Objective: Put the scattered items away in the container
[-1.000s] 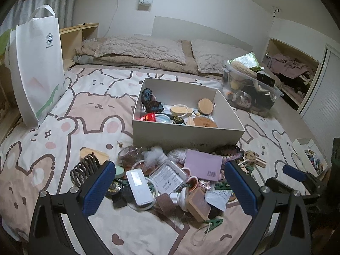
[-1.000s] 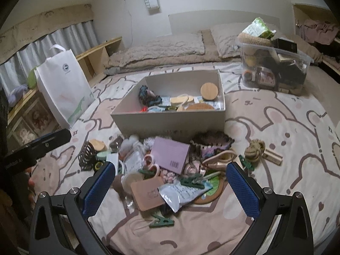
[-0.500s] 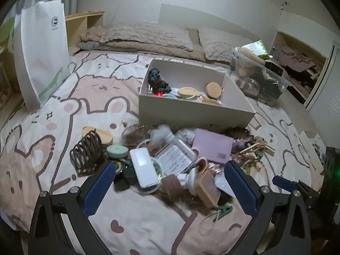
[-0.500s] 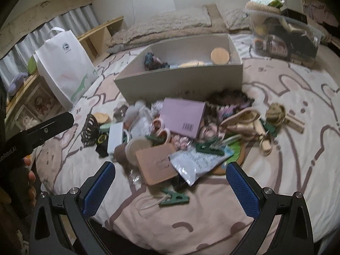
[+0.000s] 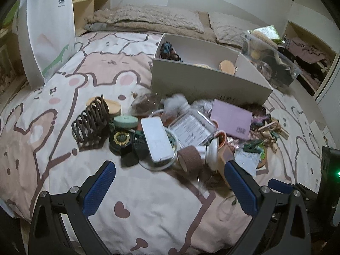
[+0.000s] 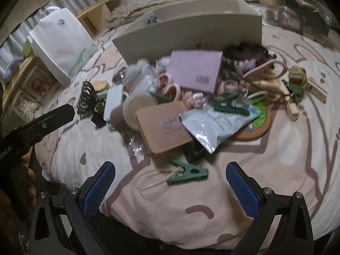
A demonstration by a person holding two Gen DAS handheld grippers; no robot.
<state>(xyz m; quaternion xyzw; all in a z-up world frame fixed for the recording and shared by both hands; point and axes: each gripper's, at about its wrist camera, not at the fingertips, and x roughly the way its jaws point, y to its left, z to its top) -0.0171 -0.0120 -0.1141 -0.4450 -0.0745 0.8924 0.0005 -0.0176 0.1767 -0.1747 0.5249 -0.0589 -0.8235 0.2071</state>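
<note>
A pile of scattered items lies on the bed in front of an open white box (image 5: 204,78) (image 6: 191,34) that holds a few things. In the pile: a white phone-like slab (image 5: 156,141), a brown tape roll (image 5: 189,158), a pink booklet (image 5: 230,118) (image 6: 196,71), a dark spiral holder (image 5: 89,121), a tan square pad (image 6: 163,126), a green clothespin (image 6: 188,173). My left gripper (image 5: 170,188) is open and empty, just short of the pile. My right gripper (image 6: 170,188) is open and empty, close above the green clothespin.
A white paper bag (image 5: 45,29) (image 6: 61,44) stands at the left on the bed. A clear plastic bin (image 5: 272,53) full of things sits right of the box. Pillows (image 5: 148,18) lie at the headboard. The left gripper shows at the right wrist view's left edge (image 6: 42,125).
Both grippers have moved down and forward toward the pile, which now looks larger and closer. Both stay open. Nothing in the pile has moved.
</note>
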